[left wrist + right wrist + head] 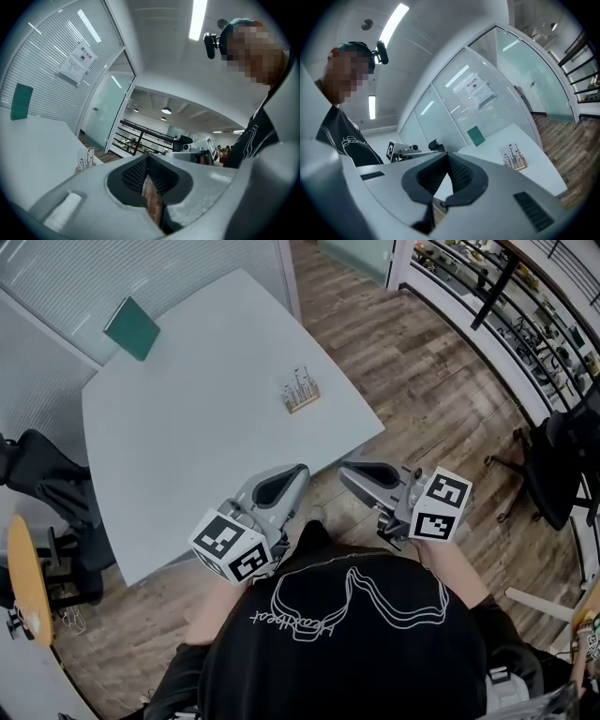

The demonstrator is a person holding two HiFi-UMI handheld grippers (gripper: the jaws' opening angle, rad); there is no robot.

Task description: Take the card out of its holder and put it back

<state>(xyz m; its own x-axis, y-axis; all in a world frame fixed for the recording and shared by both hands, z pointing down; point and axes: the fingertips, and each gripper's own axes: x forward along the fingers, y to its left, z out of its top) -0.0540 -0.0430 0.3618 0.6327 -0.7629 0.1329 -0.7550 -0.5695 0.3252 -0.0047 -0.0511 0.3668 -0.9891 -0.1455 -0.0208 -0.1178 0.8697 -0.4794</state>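
Note:
A small wooden card holder [302,396] with a white printed card upright in it stands on the white table [187,446], right of centre. It also shows in the left gripper view as the holder [86,161] and in the right gripper view as the holder [515,159]. My left gripper [298,471] is held by my chest at the table's near edge, well short of the holder; its jaws are shut with nothing between them [147,157]. My right gripper [345,471] hovers beside it over the floor, jaws shut and empty [447,155].
A green book [131,328] lies at the table's far left corner. A black chair [47,486] and a round wooden table [24,579] stand to the left. Another black chair [561,465] is at the right, on the wood floor. Glass walls run behind the table.

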